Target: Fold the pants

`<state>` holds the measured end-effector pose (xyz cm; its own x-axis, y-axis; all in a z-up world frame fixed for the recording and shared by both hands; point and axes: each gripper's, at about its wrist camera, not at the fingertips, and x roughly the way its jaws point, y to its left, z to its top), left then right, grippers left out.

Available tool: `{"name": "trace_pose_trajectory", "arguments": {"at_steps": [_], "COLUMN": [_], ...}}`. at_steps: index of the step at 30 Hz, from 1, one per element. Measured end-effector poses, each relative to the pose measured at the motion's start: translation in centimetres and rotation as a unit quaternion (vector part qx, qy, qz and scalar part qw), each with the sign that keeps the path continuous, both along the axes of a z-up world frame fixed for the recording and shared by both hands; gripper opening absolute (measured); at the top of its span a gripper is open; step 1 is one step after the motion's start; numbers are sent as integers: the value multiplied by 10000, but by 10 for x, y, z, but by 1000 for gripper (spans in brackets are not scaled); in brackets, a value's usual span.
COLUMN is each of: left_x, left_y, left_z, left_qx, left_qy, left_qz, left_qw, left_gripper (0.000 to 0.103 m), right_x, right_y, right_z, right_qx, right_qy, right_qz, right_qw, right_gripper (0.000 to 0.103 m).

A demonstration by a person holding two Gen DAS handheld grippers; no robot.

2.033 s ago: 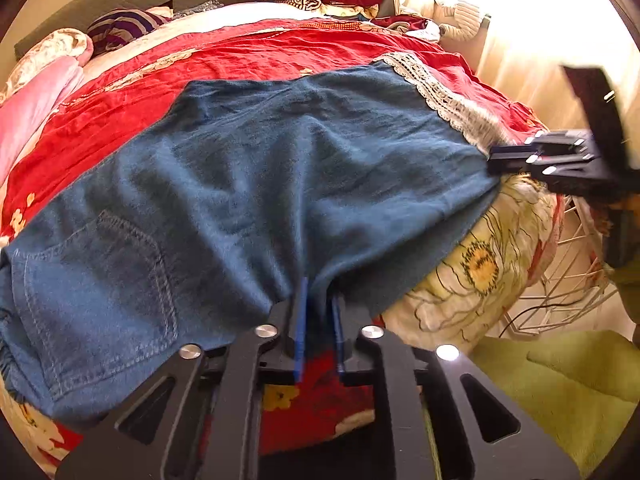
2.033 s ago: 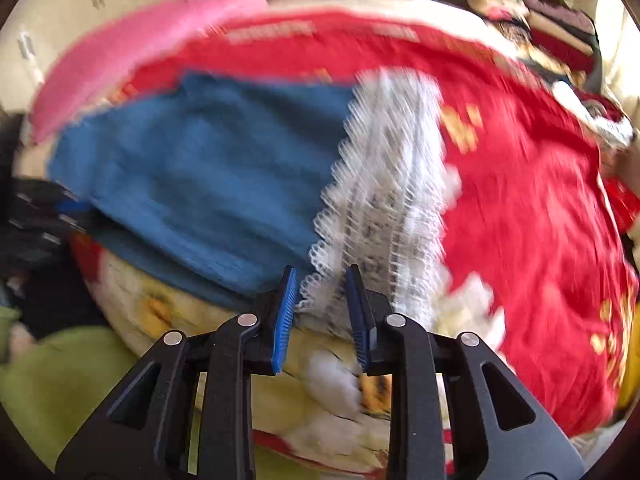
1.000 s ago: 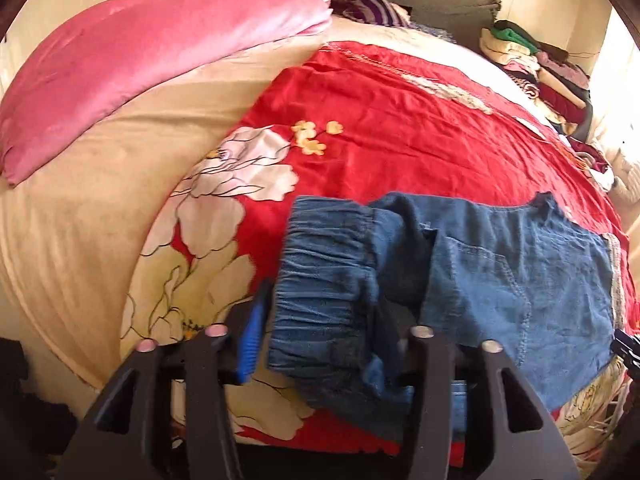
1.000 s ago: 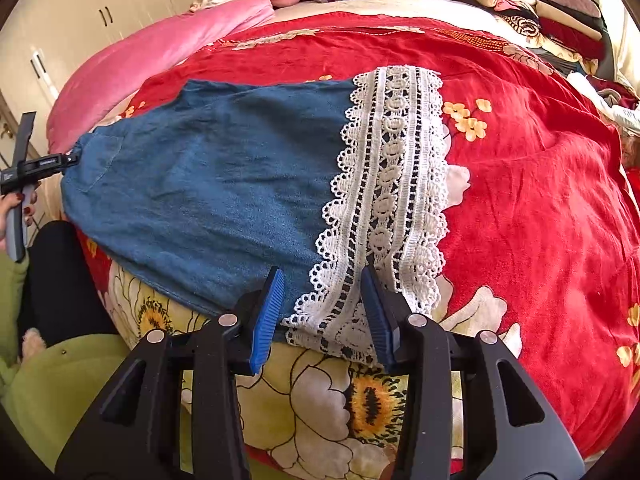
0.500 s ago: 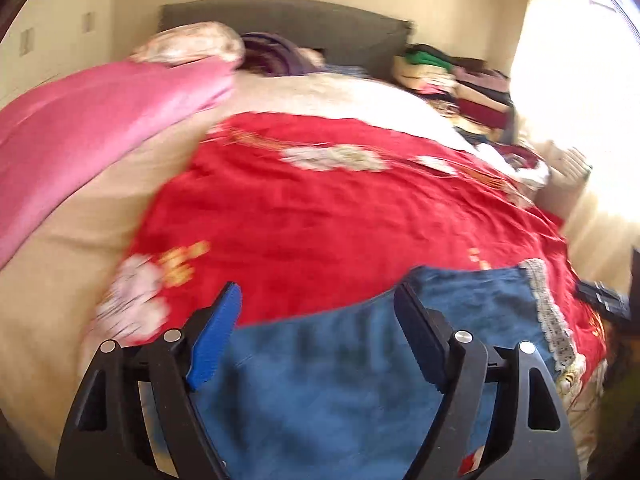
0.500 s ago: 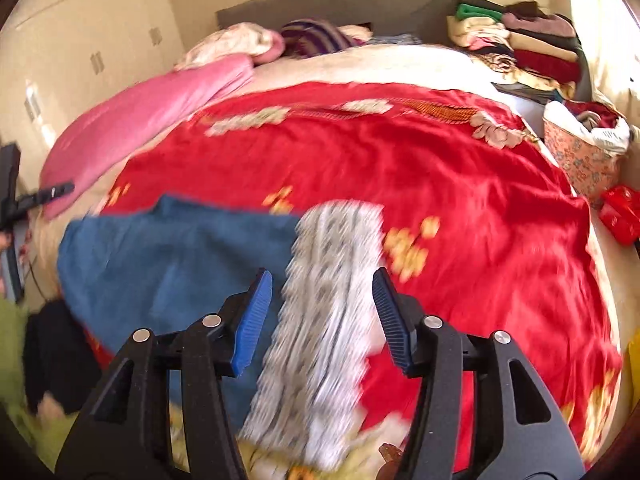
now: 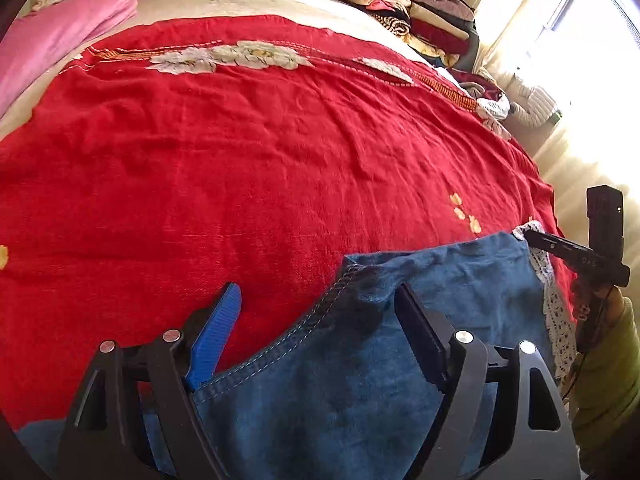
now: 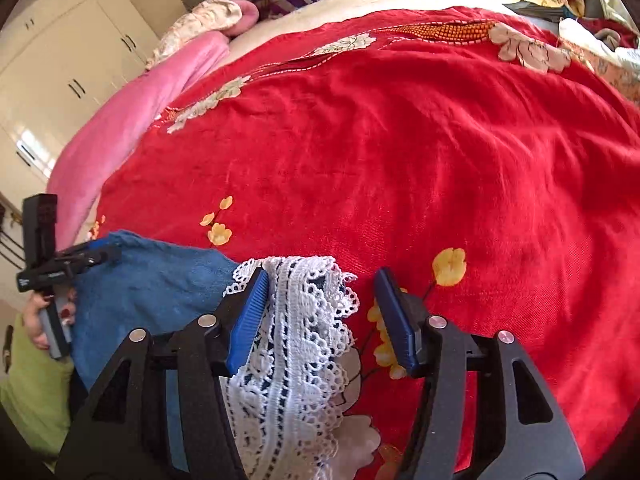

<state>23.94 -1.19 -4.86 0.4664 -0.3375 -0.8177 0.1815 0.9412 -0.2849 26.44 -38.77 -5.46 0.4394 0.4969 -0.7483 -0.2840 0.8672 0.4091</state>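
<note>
Left gripper (image 7: 320, 320) spread wide, empty, pants (image 7: 360, 380) seam now lower centre. Right gripper (image 8: 320, 312) opening over lace hem (image 8: 296, 320), released (fold apparently laid).

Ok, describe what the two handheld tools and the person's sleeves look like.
Each tool, left and right, is a black triangular cut-out frame with silver screw heads and ribbed blue pads. Seen from outside, the right one has a black boxy block on top. Both sleeves are lime green.
</note>
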Motion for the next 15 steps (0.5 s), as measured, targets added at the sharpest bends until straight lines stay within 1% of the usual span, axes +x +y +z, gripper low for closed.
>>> {"name": "trace_pose_trajectory", "arguments": {"at_steps": [1, 2, 3, 4, 5, 6, 7, 9, 12, 13, 14, 15], "left_x": [-1, -2, -4, -3, -5, -7, -8, -12, -18, -19, -18, -17], "left_y": [-2, -4, -6, -8, -10, -12, -15, -19, -20, -18, -16, -15], "left_z": [-1, -2, -3, -4, -3, -3, -2, 1, 11, 20, 27, 32], "left_qx": [12, 47, 78, 70, -12, -154, -208, -13, 61, 86, 92, 88], "left_qy": [-19, -52, -65, -73, -87, -55, -22, -112, -336, -520, -656, -704], "left_qz": [-31, -52, -73, -118, -199, -304, -390, -433, -405, -342, -283, -269], "left_qw": [10000, 10000, 9999, 9999, 9998, 9994, 9990, 9990, 9986, 9980, 9974, 9971], "left_gripper": [77, 74, 59, 51, 32, 11, 11, 11, 10, 10, 10, 10], "right_x": [-2, -3, -5, -6, -7, -9, -10, -14, -26, -28, -29, -30], "right_y": [0, 0, 2, 5, 8, 11, 14, 17, 17, 16, 17, 19], "right_z": [-1, -1, -2, -2, -1, 0, 1, 3, 19, 26, 33, 44], "right_qx": [34, 33, -9, -87, -165, -134, -63, -36, -93, -147, -235, -358], "right_qy": [-31, -69, -104, -144, -194, -257, -275, -363, -773, -912, -1093, -1326], "right_qz": [-5, 4, 26, 89, 192, 343, 455, 589, 703, 737, 766, 781], "right_qw": [10000, 10000, 9999, 9998, 9995, 9990, 9986, 9976, 9945, 9930, 9908, 9874], "right_gripper": [49, 49, 49, 48, 43, 29, 21, 16, 14, 14, 14, 14]}}
